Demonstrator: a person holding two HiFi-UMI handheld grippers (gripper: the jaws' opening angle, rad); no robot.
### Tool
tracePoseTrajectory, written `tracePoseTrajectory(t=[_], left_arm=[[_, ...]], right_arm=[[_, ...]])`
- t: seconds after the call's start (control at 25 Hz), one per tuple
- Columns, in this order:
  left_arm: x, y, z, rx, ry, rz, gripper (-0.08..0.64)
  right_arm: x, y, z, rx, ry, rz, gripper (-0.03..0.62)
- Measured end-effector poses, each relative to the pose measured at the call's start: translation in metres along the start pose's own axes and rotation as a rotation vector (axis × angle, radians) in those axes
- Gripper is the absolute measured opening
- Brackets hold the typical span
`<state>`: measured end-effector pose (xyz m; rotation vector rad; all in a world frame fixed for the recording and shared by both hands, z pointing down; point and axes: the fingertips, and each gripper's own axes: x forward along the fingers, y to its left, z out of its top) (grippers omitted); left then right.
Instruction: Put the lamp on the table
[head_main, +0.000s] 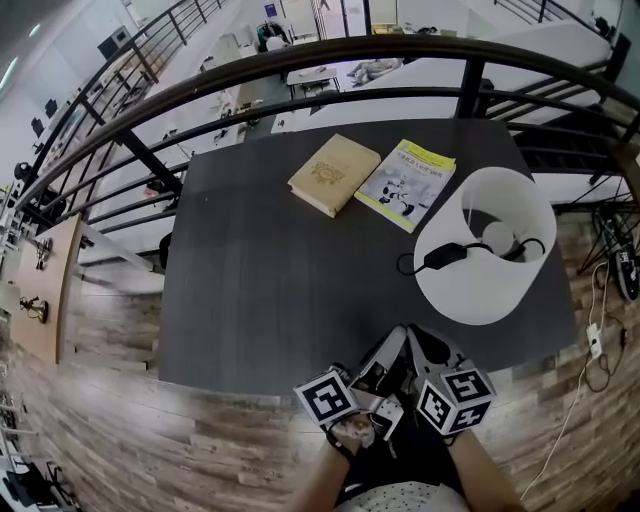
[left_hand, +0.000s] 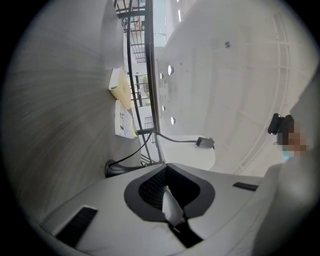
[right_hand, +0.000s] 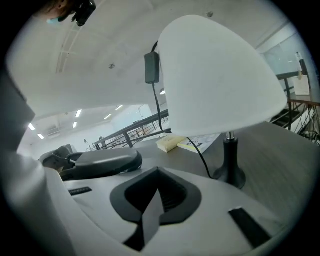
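Two hand-held grippers are seen at 6 o'clock in the head view, held close together just off the near edge of the dark grey rectangular table (head_main: 270, 290) and close to the person's body. The left gripper (left_hand: 169, 192) is clenched, and nothing is caught between its jaws. The right gripper (right_hand: 156, 192) is likewise clamped together and empty.

The white-shaded lamp (head_main: 485, 245), with its black stem and round black base, is found standing upright on the table, at about 4 o'clock from the table's centre and near the right-hand edge. Its base is seen resting flat on the tabletop in the right gripper view, where the lamp is well apart from the jaws. A black cord with an inline switch (head_main: 443, 257) is draped over the rim of the shade and trails down to the tabletop.

At about 12 o'clock from the centre, a tan hardback book (head_main: 333, 173) is laid flat, and a thin booklet with a yellow-green top edge (head_main: 405, 183) lies just beside it at 1 o'clock. Both are well apart from the lamp.

Since the lamp is set on the table and neither gripper is touching it, the placement is judged to be done. Nothing more appears to be required, unless the hanging cord is to be tidied.
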<state>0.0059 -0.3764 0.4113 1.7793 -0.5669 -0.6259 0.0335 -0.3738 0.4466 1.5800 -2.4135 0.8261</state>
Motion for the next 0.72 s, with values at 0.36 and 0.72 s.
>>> tracePoseTrajectory(t=[0.36,0.72], left_arm=[[-0.015,0.001,0.014,0.026,-0.029,0.02,0.011],[-0.012,0.0,0.02,0.041,-0.015,0.009,0.011]], right_arm=[[0.003,0.005,0.0,0.0,0.026,0.007,0.017],[0.009,0.011,-0.001,0.002,0.049,-0.011,0.017]])
